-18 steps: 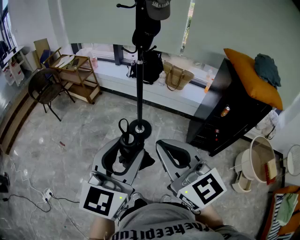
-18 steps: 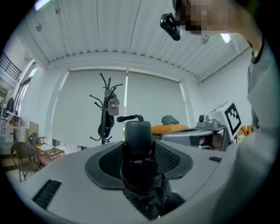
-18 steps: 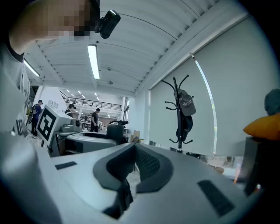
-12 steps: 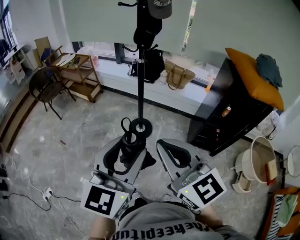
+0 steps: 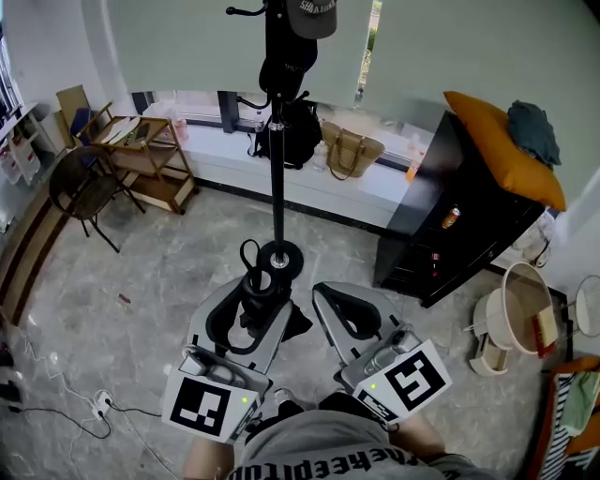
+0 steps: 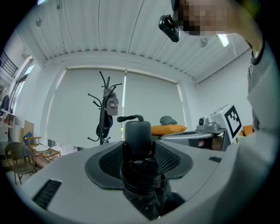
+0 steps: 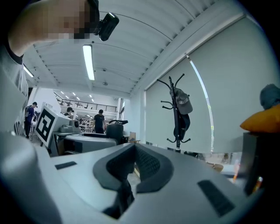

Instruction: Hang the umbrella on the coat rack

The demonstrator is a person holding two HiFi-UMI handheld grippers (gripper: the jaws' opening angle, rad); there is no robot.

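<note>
Clamping a folded black umbrella [image 6: 138, 133] upright in the left gripper [image 5: 253, 305]. Keeping the right gripper [image 7: 132, 151] closed and empty alongside at three o'clock. Holding the same grip as a moment ago, with only the view drifting slightly; probably still approaching, not yet hanging. Facing the coat rack [image 5: 277, 150] at twelve o'clock, just beyond the umbrella, already carrying a cap [image 5: 316, 14] and dark bag [image 5: 286, 70]. Passing a black cabinet [image 5: 441, 216] at two o'clock and a chair [image 5: 80, 187] at ten.
</note>
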